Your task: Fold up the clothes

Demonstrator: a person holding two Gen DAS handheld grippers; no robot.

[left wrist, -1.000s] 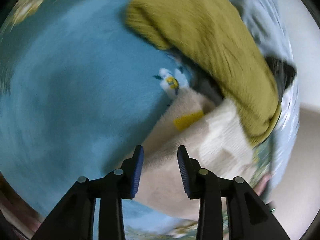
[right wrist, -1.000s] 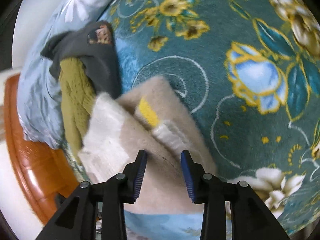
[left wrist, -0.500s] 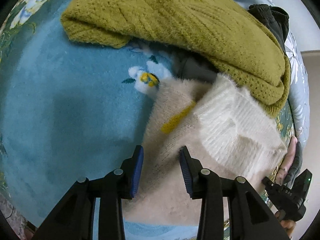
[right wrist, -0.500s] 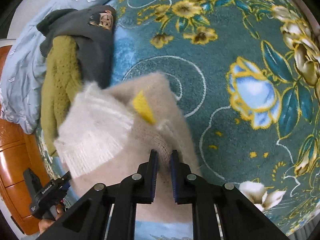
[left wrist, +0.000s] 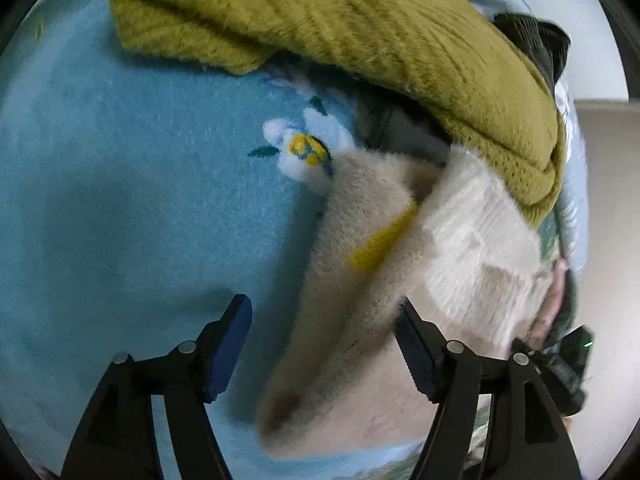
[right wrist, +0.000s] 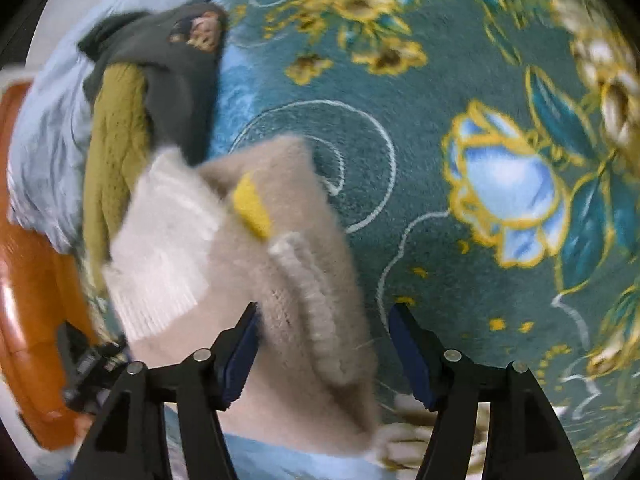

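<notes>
A folded fluffy beige sweater (left wrist: 352, 320) with a yellow patch and a white ribbed part lies on the blue floral blanket (left wrist: 140, 200). My left gripper (left wrist: 324, 344) is open, its jaws wide on either side of the sweater's near edge. In the right wrist view the same sweater (right wrist: 288, 264) lies between the jaws of my right gripper (right wrist: 324, 344), which is open and holds nothing. An olive knit sweater (left wrist: 360, 40) lies folded just behind it, on a dark grey garment (right wrist: 180, 76).
A light blue duvet (right wrist: 44, 140) lies beyond the clothes pile. An orange wooden bed frame (right wrist: 24, 280) runs along the blanket's edge. The other gripper and hand show at the lower right of the left wrist view (left wrist: 560, 344). The blanket (right wrist: 480, 160) spreads to the right.
My right gripper was shut on the beige sweater half a second ago and has opened wide and let it go. My left gripper has opened wider. The sweater has settled on the blanket.
</notes>
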